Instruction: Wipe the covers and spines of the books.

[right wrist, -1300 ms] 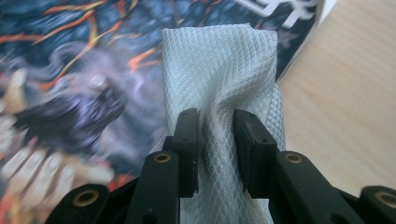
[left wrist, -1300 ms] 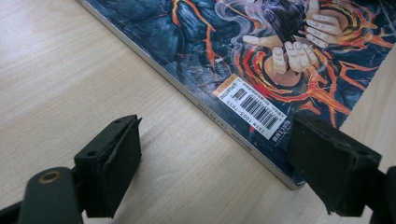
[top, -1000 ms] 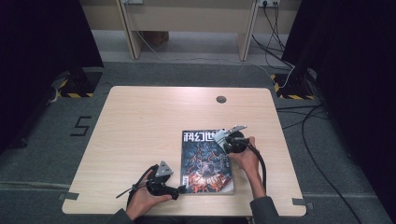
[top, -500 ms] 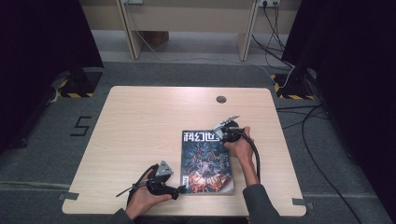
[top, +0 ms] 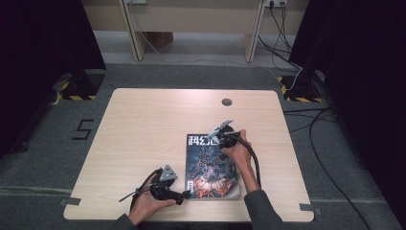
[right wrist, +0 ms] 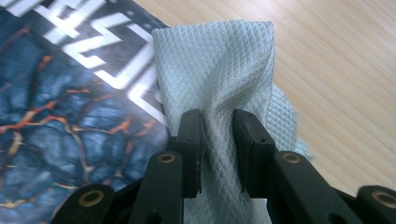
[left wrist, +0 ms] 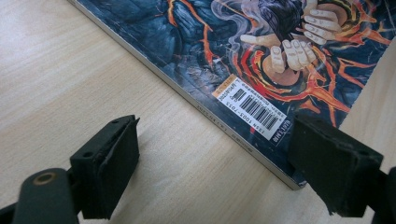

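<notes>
A round grommet hole (top: 227,102) sits upper right on the desk (top: 143,124), cables (top: 282,28) on the floor behind.

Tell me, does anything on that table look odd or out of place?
Nothing looks spilled or damaged. The magazine lies flat and closed on the table. The right gripper pinches a bunched white cloth over its top corner; the left gripper sits open beside its spine.

both grippers are black: the left gripper (top: 184,195) carries a grey three-cornered plate (top: 168,173), brass-ringed screws (right wrist: 166,158) mark the right gripper (right wrist: 218,126), dark sleeves (top: 261,211).
</notes>
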Action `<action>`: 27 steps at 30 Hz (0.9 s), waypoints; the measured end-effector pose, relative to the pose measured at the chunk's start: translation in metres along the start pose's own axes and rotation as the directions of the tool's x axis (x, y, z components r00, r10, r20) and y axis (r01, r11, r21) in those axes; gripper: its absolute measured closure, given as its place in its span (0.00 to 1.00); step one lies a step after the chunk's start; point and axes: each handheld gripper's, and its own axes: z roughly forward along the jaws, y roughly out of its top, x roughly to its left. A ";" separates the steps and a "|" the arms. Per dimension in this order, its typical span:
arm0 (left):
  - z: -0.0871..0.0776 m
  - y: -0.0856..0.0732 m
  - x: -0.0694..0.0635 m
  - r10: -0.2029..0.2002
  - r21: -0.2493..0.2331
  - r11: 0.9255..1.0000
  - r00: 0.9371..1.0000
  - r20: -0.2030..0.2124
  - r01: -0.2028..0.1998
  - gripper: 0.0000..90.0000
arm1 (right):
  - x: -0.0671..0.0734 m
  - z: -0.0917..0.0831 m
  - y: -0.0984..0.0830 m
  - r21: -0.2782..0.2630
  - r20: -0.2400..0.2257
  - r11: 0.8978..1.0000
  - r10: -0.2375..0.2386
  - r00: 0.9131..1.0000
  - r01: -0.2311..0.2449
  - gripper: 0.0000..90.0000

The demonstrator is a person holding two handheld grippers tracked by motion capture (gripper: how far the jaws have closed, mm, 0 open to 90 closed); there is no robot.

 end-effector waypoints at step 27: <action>0.000 0.000 0.000 0.000 -0.002 1.000 1.000 0.001 0.000 0.17 | 0.041 0.019 0.044 -0.035 -0.057 0.998 -0.052 0.997 0.050 0.81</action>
